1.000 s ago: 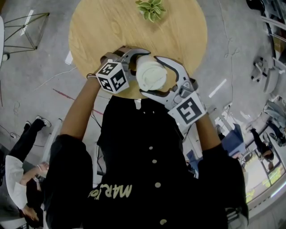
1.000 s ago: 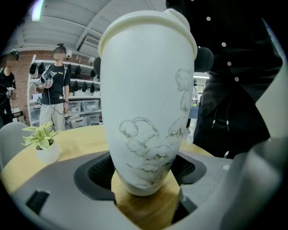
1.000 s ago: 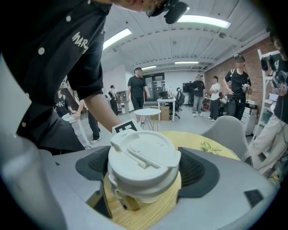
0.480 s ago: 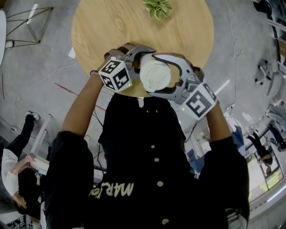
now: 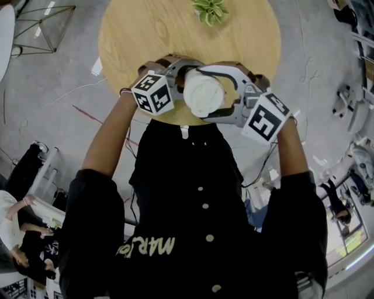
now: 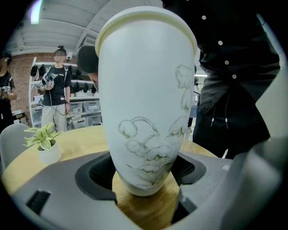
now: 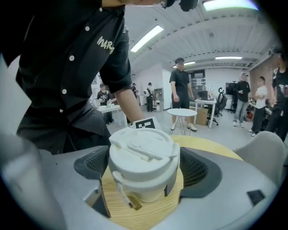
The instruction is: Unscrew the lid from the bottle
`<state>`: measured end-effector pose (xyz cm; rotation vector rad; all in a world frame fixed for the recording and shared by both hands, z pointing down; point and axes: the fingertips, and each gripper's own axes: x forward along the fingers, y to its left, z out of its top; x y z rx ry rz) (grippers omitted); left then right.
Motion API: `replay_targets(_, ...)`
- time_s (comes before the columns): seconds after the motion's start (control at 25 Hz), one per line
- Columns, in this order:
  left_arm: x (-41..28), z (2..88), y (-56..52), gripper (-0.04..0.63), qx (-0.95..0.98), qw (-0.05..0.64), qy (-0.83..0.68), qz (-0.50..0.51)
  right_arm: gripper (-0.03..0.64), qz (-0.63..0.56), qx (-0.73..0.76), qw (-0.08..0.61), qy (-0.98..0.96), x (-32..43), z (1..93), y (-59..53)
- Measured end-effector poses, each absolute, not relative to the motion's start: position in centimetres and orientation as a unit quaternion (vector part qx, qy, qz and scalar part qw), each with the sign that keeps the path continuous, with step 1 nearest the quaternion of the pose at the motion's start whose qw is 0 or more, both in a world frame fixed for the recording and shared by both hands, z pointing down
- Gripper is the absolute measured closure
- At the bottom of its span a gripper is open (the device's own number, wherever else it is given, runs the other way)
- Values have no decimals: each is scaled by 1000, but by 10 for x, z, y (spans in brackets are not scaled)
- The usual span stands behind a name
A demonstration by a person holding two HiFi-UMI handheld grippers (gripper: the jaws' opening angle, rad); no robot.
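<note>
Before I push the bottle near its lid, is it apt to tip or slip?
Probably tippy: the bottle narrows to a small base and is widest high up. Its smooth wall may slip when gripped. It looks rigid, so it likely will not give.

I see open tabletop (image 5: 146,35) beyond the bottle (image 5: 203,96); only the small potted plant (image 5: 210,10) at the far rim blocks my way there.
</note>
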<state>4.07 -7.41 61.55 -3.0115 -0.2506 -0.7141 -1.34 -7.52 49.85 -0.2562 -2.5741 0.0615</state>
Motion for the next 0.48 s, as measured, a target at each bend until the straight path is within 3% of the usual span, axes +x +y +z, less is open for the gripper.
replay_targets(0.4,40,613,-74,233,-970,16,-76,-229,107,28,241,210,-947,-19,484,-97)
replay_targets(0.48,41,613,-74,233,-970,15,-75,-228,157,18,254,202,-946,-20,482,-100)
